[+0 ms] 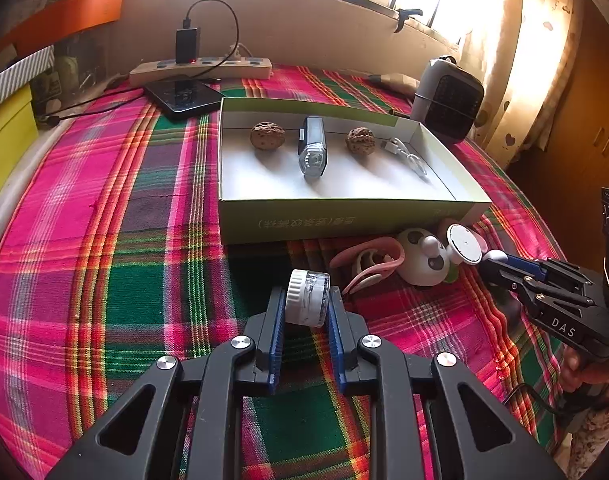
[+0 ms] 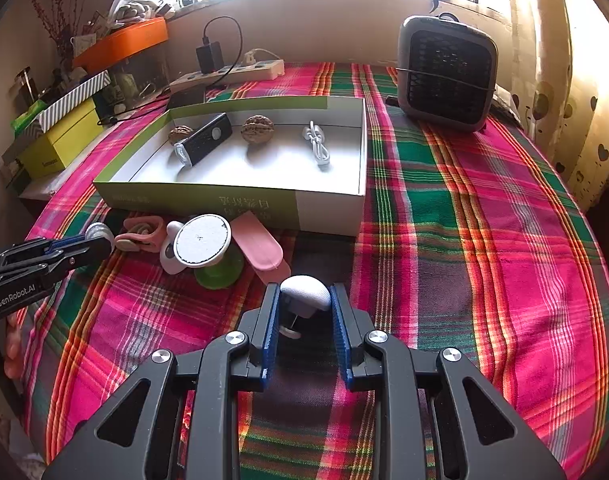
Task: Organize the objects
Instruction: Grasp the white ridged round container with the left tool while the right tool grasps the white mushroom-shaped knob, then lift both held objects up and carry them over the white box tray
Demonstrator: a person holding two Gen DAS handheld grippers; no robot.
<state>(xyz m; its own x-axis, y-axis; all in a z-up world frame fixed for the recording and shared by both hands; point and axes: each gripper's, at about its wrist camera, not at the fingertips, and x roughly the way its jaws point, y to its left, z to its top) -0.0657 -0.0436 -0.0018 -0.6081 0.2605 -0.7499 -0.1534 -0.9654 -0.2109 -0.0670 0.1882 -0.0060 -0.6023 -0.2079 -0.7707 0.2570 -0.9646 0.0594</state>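
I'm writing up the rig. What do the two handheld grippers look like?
Both are black linkage frames with silver rivets and ribbed blue pads. The left gripper carries white "GenRobot.AI" lettering; the right gripper reads "DAS", with a black cable trailing from its handle.

The open box holds two walnuts, one bike light and one coiled white cable.

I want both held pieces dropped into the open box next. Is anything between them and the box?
Little for the left gripper's jar. The pile of toys lies beside the right gripper's path, against the box.
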